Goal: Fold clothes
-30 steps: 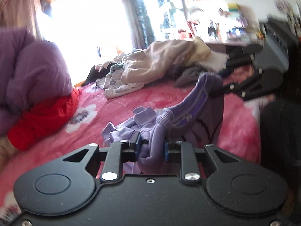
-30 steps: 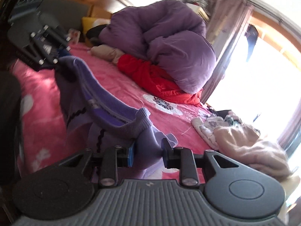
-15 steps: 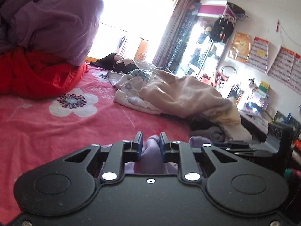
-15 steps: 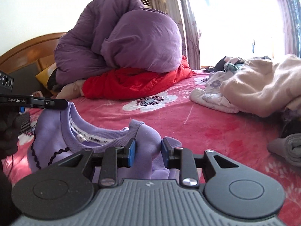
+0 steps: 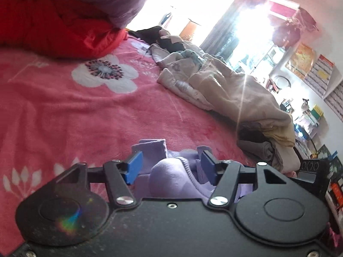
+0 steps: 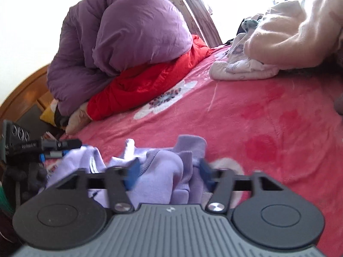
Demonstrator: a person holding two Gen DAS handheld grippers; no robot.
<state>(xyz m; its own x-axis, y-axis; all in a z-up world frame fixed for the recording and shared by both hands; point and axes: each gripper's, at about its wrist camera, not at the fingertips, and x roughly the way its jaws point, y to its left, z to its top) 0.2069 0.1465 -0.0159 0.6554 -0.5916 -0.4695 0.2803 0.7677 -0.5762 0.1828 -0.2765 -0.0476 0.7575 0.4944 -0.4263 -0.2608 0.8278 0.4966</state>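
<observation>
We see the soft lilac knit sweater [image 5: 169, 177] lying bunched on the pink flowered fleece bed blanket [image 5: 64, 111], just in front of both tools. Our left gripper [image 5: 170, 167] is opening, its blue-padded fingers [image 5: 134, 167] apart, the cloth between them but unpressed. Our right gripper [image 6: 168, 172] is opening likewise, lilac folds lying loose between its fingers [image 6: 131, 172].

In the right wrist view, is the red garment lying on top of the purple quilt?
No. The purple quilt is piled on top, and the red garment sticks out from beneath it on the pink bedspread.
</observation>
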